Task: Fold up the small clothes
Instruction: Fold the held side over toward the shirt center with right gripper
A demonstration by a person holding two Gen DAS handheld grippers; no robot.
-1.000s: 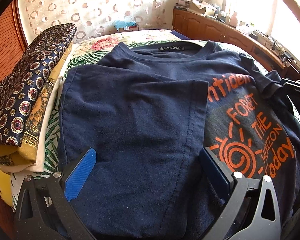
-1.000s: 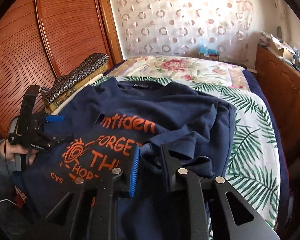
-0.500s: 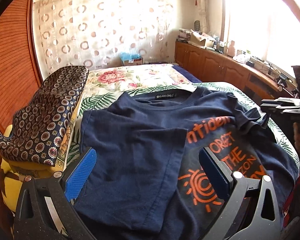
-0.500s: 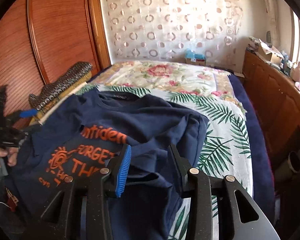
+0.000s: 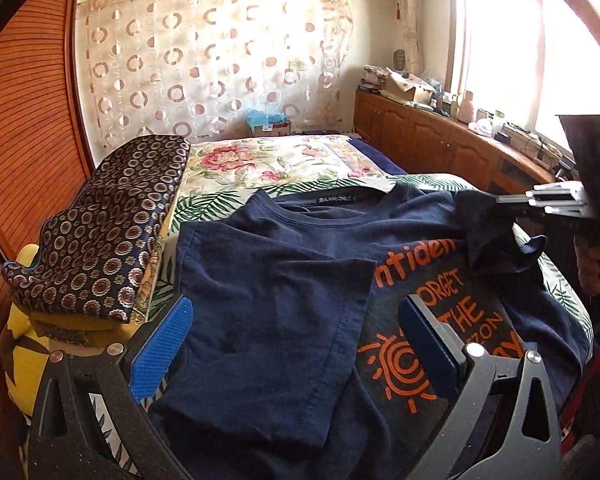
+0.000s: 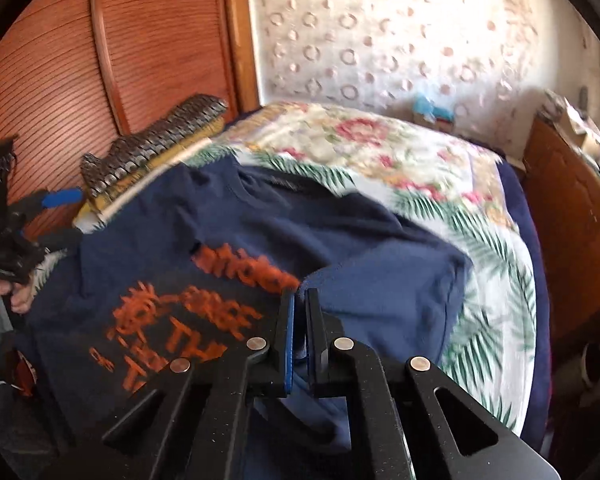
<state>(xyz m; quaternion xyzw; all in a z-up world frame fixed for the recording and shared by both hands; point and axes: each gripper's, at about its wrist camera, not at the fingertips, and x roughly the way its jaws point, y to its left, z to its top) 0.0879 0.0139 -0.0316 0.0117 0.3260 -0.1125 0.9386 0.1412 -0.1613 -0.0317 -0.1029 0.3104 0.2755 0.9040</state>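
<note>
Right tongs (image 6: 300,300) newly pinching T-shirt (image 6: 360,280) sleeve

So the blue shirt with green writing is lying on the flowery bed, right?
Not quite: the writing on the blue shirt is orange, not green. The left wrist view shows it clearly. The shirt does lie on the flowery bed.

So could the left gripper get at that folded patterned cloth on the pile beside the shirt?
Probably yes. The left gripper is open and empty above the shirt, and the patterned cloth lies on top of the pile to its left, with nothing between them.
</note>
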